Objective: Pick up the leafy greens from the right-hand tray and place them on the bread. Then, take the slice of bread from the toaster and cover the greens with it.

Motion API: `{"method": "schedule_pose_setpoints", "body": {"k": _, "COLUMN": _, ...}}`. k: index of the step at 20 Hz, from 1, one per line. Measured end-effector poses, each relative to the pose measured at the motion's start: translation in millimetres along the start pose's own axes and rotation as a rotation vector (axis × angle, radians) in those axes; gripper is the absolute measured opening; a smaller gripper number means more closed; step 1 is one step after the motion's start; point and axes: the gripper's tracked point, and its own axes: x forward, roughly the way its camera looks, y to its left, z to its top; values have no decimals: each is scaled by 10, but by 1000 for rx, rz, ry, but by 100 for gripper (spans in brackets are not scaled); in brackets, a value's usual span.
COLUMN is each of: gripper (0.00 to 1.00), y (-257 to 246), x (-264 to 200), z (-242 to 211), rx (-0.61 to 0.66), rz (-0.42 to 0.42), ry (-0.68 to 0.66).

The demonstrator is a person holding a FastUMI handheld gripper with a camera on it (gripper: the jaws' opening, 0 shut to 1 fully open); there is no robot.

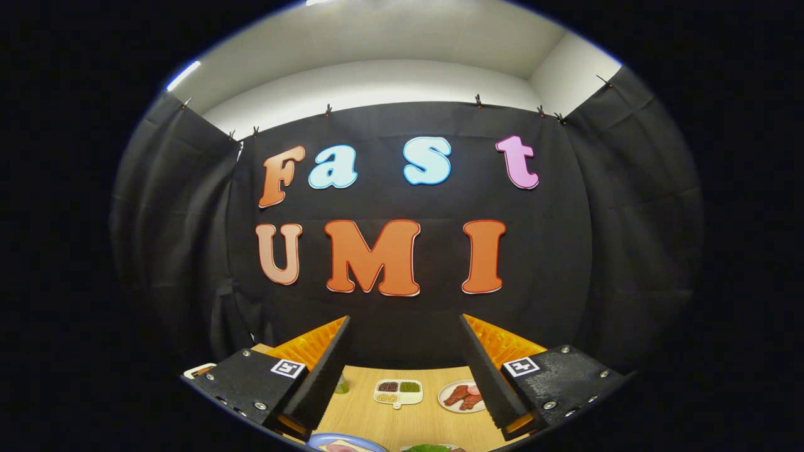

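Leafy greens (428, 448) lie between the wide-open, empty fingers (405, 376), above the wooden table (402, 420).

A divided condiment dish (398, 392) sits just beside a plate of sliced meat (461, 397) on the wooden table (377, 417).

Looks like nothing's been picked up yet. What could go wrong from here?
The hand-held gripper is open and aimed high at the wall, so the leafy greens sit barely visible beneath the fingers; a descent could miss them. The meat plate and divided dish lie nearby and might get bumped.
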Motion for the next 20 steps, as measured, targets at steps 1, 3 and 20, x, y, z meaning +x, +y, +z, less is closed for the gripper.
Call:
{"method": "schedule_pose_setpoints", "body": {"k": 1, "gripper": 99, "y": -49, "x": 11, "z": -75, "rx": -1, "rz": -14, "ry": 15}}
{"method": "schedule_pose_setpoints", "body": {"k": 3, "gripper": 99, "y": -76, "x": 19, "z": -255, "rx": 7, "rz": -18, "ry": 63}}
{"method": "schedule_pose_setpoints", "body": {"k": 20, "gripper": 99, "y": -336, "x": -281, "z": -2530, "rx": -15, "rz": -18, "ry": 669}}
